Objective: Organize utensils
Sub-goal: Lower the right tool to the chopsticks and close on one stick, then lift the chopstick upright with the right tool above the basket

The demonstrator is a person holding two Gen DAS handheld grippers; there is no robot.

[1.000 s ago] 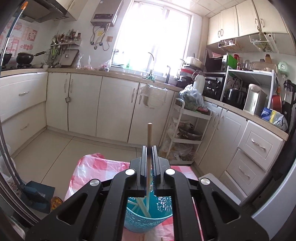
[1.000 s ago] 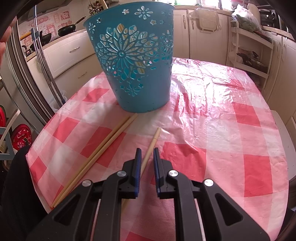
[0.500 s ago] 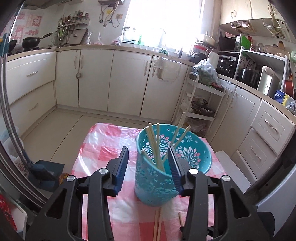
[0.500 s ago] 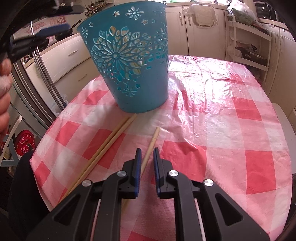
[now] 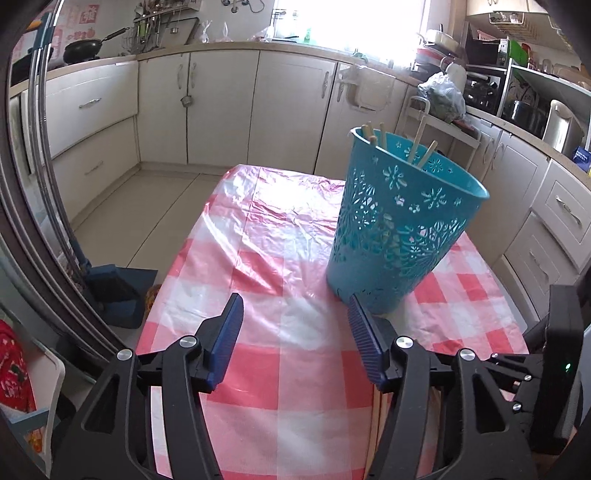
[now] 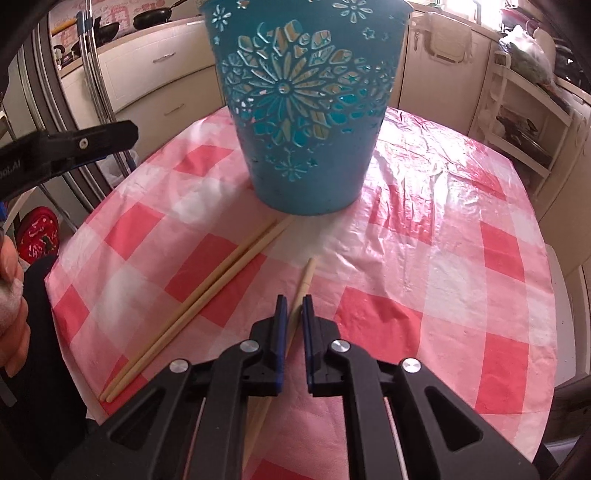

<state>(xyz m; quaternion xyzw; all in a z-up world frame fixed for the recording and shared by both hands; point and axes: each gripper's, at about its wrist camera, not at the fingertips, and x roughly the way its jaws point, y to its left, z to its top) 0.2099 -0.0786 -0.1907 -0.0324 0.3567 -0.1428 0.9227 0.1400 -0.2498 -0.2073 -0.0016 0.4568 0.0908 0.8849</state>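
The only lettering that can be made out is a white fragment ending in "ooL.AI", cut off by the picture edge, printed on the black plastic body of the left gripper (image 6: 70,144) where it enters the right wrist view from the left. Red and pink paper decorations on the kitchen wall (image 5: 86,26) carry marks too small and blurred to read. A blue package on the counter (image 5: 583,157) shows pale print that is likewise illegible.

Black plastic tongs (image 5: 293,334), ribbed blue pads (image 5: 364,338), silver screws (image 6: 249,346), a green indicator light (image 5: 567,366).
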